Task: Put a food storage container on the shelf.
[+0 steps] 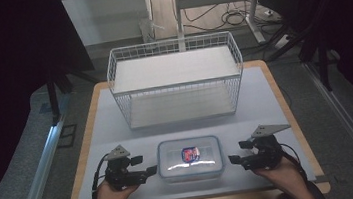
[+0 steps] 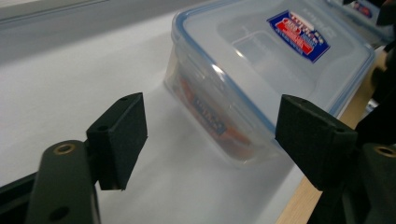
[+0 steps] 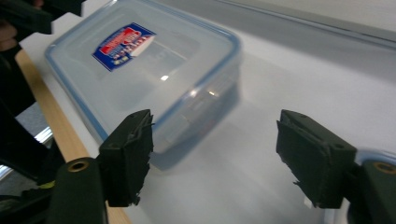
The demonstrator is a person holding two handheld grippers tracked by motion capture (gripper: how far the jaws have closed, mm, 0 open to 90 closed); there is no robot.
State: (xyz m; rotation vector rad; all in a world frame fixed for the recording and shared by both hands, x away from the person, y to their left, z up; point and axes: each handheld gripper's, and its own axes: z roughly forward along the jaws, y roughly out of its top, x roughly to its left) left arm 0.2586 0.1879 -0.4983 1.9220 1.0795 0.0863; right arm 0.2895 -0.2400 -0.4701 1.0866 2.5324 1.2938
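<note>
The lidded plastic container [image 1: 189, 159] sits ungrasped before the wire basket [image 1: 176, 79], flanked by the released left gripper [image 1: 151, 171] and right gripper [image 1: 231, 160], so lifting appears yet to begin.

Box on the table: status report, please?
Left gripper and right gripper open, flanking box. Lid on, box untouched. Basket behind; nothing in the way.

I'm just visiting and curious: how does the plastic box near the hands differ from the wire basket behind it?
The box is clear plastic with solid walls; the basket is white open wire mesh. The box is shut under a blue-rimmed lid with a sticker; the basket stands open on top. The box is low and smaller; the basket is taller and wider. The box sits near the table's front edge, the basket farther back. Both are rectangular and rest on the table.
</note>
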